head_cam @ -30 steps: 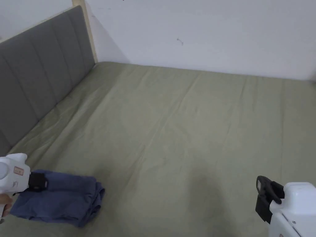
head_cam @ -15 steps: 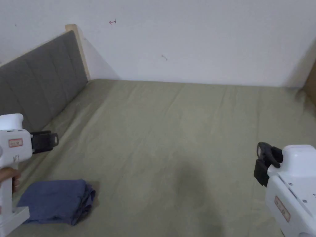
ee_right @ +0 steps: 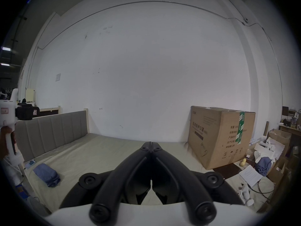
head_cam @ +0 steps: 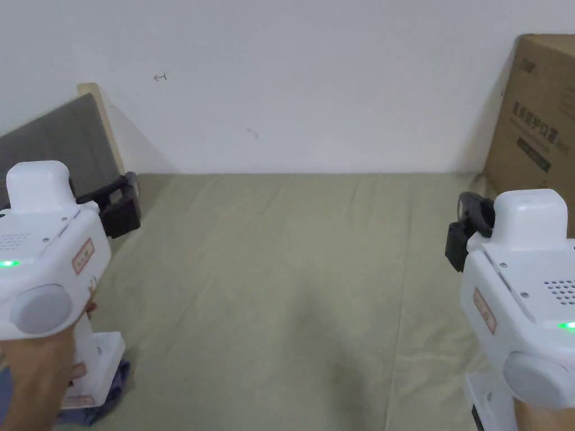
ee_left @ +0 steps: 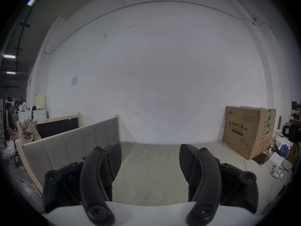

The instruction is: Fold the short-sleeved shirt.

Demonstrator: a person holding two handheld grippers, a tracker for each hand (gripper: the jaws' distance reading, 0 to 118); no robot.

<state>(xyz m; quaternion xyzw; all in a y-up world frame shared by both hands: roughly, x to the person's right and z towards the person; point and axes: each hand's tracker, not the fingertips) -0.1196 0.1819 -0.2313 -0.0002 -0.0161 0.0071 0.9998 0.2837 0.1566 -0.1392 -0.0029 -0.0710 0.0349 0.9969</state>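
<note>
Soft even light, fisheye vignetting

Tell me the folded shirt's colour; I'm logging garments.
Blue, plain; the folded shirt shows best in the right gripper view.

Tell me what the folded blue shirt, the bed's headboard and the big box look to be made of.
The shirt looks like soft matte woven or knit cloth: it folds thickly with rounded, creased edges. The headboard seems to be grey fabric padding stitched in vertical panels, edged in pale unfinished wood. The box is plainly brown corrugated cardboard, matte, with green tape over its top edge.
</note>
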